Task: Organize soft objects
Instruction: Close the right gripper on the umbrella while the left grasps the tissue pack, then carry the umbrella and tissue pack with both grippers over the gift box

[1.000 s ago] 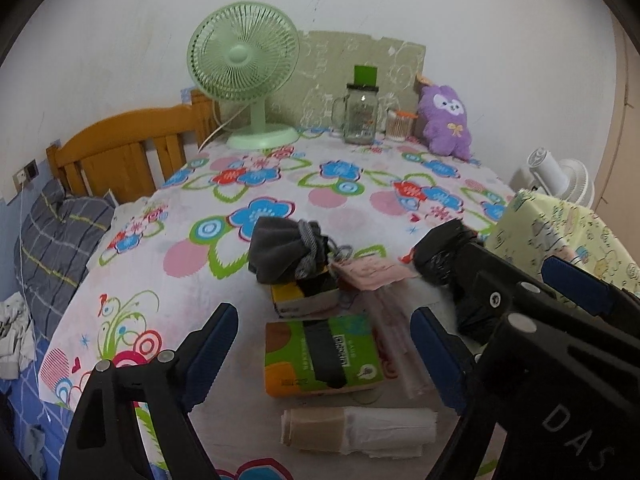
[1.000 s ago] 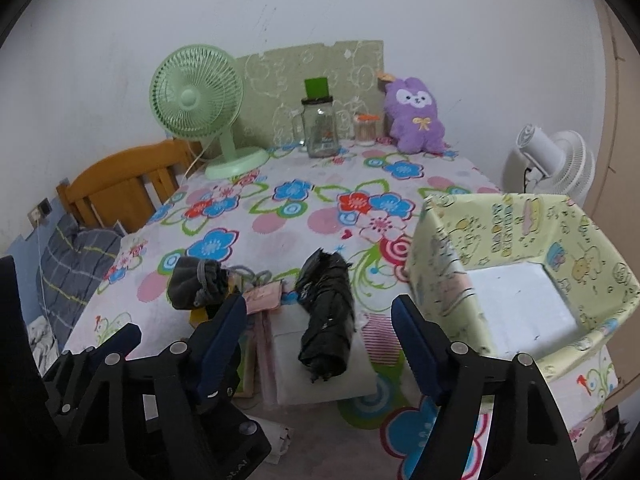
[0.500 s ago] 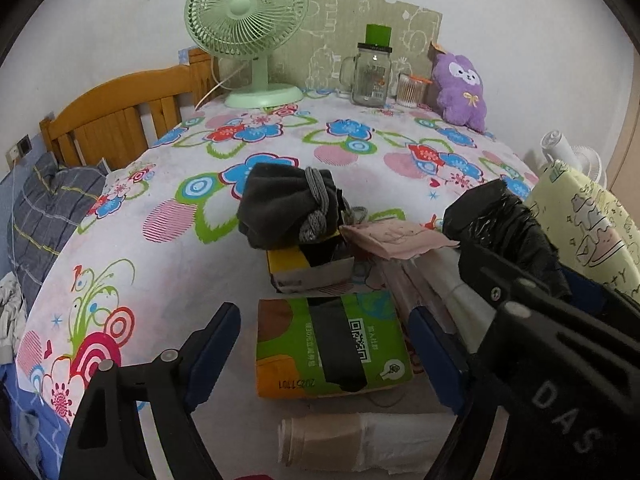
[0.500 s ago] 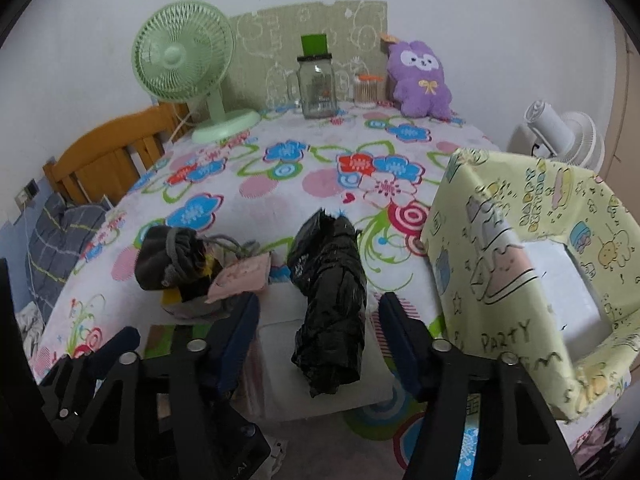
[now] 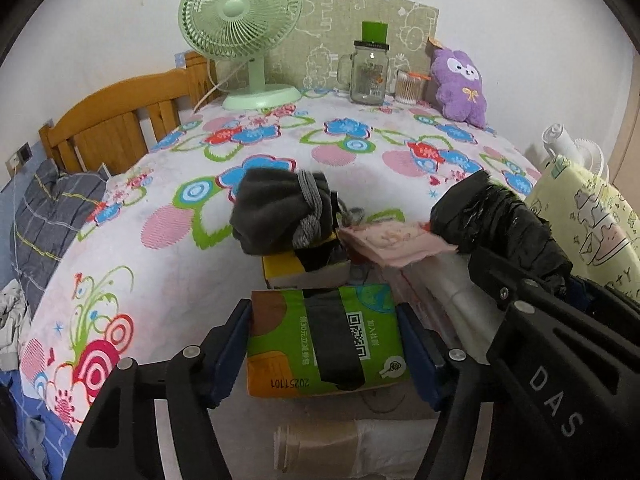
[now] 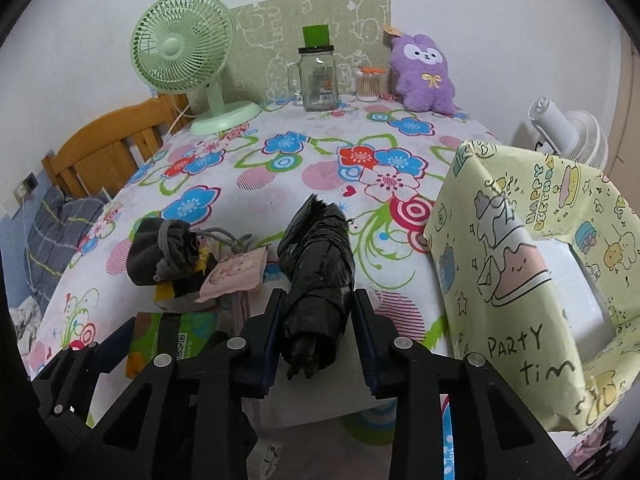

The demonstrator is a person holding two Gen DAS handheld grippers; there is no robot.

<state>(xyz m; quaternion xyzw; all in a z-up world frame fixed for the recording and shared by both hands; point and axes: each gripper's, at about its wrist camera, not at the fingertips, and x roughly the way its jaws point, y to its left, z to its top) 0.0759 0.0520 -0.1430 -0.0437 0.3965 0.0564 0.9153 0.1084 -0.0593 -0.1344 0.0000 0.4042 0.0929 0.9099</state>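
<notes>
On the flower-print tablecloth (image 6: pixel 304 160), near edge, soft goods lie in a loose cluster.

Item 1: yellow cartoon-print box (image 6: pixel 516 264), at the right edge of the table, open-topped; its pale inner floor shows through the opening and nothing can be seen lying in it.

Item 2: green tissue pack (image 5: pixel 326 338), soft, lying flat. The left gripper (image 5: pixel 324 344) stands around it, one blue pad on each side, pressed against or just beside the wrapper; contact cannot be told for certain.

Item 3: black bundle (image 6: pixel 318 280), crinkled and plastic-like, lying on a white folded pad (image 6: pixel 316 392). The right gripper (image 6: pixel 316 340) has narrowed on its near end, both pads touching the bundle's sides.

Item 4: grey drawstring pouch (image 5: pixel 280 212), resting on a yellow-and-white pack (image 5: pixel 296 274) behind the tissue pack.

Item 5: pink cloth piece (image 5: pixel 392 242), between the pouch and the black bundle.

Far edge: green desk fan (image 6: pixel 184 56), glass mug jar (image 6: pixel 318 80), small clear tub of swabs (image 6: pixel 368 84), purple plush rabbit (image 6: pixel 424 76).

Left wrist view only: a rolled beige-and-white packet (image 5: pixel 352 448) at the table's near edge, and the green pack's printed code square in full. Right wrist view only: the box's opening and inside, and the white pad under the bundle. A wooden headboard (image 5: pixel 116 120) appears in both.
</notes>
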